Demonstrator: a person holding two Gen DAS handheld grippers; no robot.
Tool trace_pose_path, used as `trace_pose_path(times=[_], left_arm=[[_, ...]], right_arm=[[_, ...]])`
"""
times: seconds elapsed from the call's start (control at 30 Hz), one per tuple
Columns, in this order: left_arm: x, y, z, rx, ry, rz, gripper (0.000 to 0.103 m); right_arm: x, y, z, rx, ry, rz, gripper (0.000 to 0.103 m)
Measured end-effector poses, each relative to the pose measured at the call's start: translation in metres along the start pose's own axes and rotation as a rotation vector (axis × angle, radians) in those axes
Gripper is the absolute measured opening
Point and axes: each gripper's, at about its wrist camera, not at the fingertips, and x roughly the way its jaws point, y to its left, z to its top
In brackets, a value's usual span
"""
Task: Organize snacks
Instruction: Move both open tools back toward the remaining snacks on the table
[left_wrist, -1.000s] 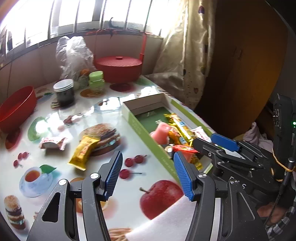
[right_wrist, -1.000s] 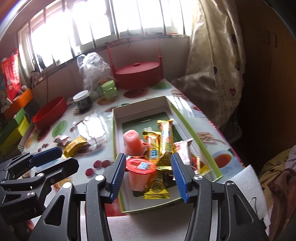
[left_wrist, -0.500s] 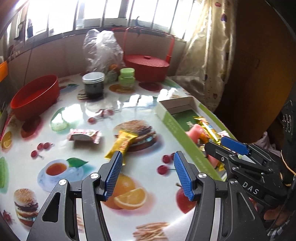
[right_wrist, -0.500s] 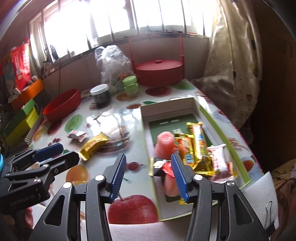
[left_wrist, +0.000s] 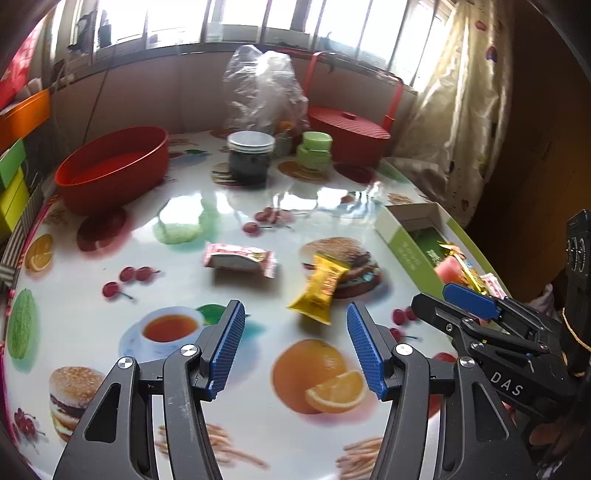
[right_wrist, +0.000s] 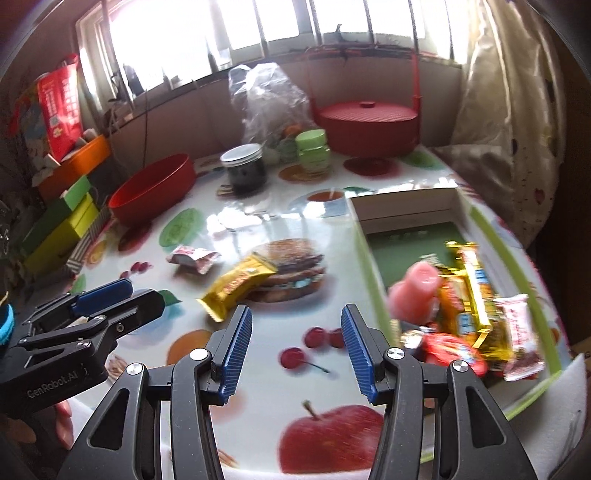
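Two grippers are hanging over the table (left_wrist: 92, 325), both with jaws apart and nothing between the pads. Left gripper (left_wrist: 295, 347) is pointing down at the printed cloth, with the gold bar (left_wrist: 320, 290) lying just ahead of its tips, tilted, partly over the burger print. Pink pack (left_wrist: 239, 258) is sitting flat on the cloth to the left of the bar, apart from it. Right gripper (right_wrist: 296, 343) is hovering just left of the green tray (right_wrist: 364, 254), over the cherry print. Tray is holding the sorted snacks at its near end: pink jelly cup (right_wrist: 415, 295), gold bars (right_wrist: 469, 291), a red-lidded cup (right_wrist: 452, 352) and a pink-white pack (right_wrist: 521, 332), all piled touching; its far end is showing bare green floor. Along the far edge of the table are standing a red bowl (left_wrist: 110, 168), a dark jar (left_wrist: 251, 157), a green tub (left_wrist: 314, 149), a clear bag (left_wrist: 264, 88) and a red lidded basket (left_wrist: 349, 133). Right view is blurring slightly on the tray side.
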Motion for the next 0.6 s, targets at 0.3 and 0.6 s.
trace_pose_path(times=[0.3, 0.6], left_arm=[[0.004, 0.037, -0.001, -0.042, 0.0, 0.044, 0.059], [0.006, 0.064, -0.004, -0.087, 0.009, 0.073, 0.059]], right_arm=[[0.032, 0.018, 0.009, 0.021, 0.049, 0.05, 0.05], [0.071, 0.035, 0.019, 0.05, 0.1, 0.073, 0.05]])
